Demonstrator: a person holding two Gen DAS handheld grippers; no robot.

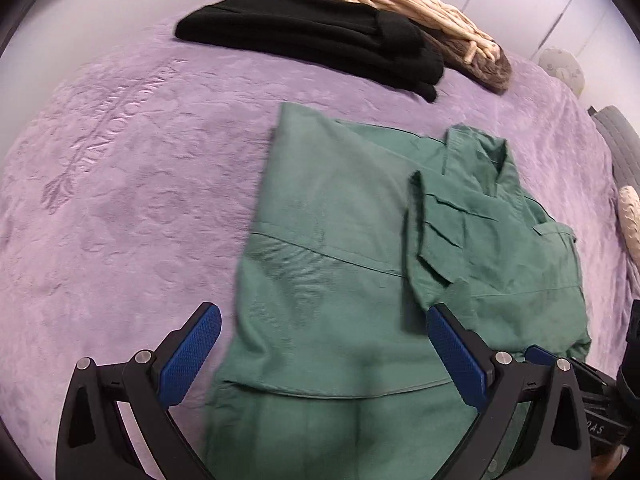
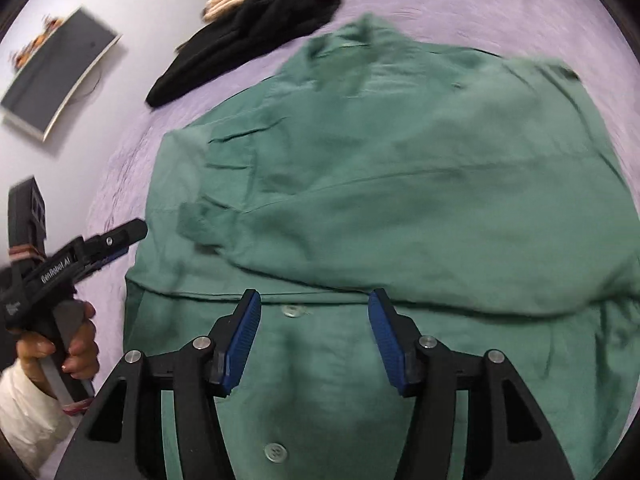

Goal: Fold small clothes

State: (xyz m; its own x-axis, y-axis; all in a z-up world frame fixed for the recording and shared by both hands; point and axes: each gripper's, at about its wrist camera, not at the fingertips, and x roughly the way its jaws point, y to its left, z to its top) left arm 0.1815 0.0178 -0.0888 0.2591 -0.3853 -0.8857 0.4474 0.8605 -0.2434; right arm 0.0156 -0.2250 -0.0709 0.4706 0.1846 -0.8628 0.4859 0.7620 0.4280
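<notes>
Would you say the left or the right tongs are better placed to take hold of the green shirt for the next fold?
Probably the right. The right tongs stand open directly over the green shirt, near its button placket and a folded edge. The left tongs are also open but straddle the shirt's left border, one finger over the purple bedspread.

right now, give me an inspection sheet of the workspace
surface: purple embossed bedspread, mostly flat.
job's things: green button shirt spread out, one side folded over; buttons face up in the right wrist view.
clutter: folded black garment and cream-and-brown knit at the far edge of the bed.
grippers: left tool open above the shirt's near part, held by a hand; right tool open above the button placket, gripping nothing.
cables: thin dark cord by a grey panel.
surroundings: white cabinet doors, pale wall.
</notes>
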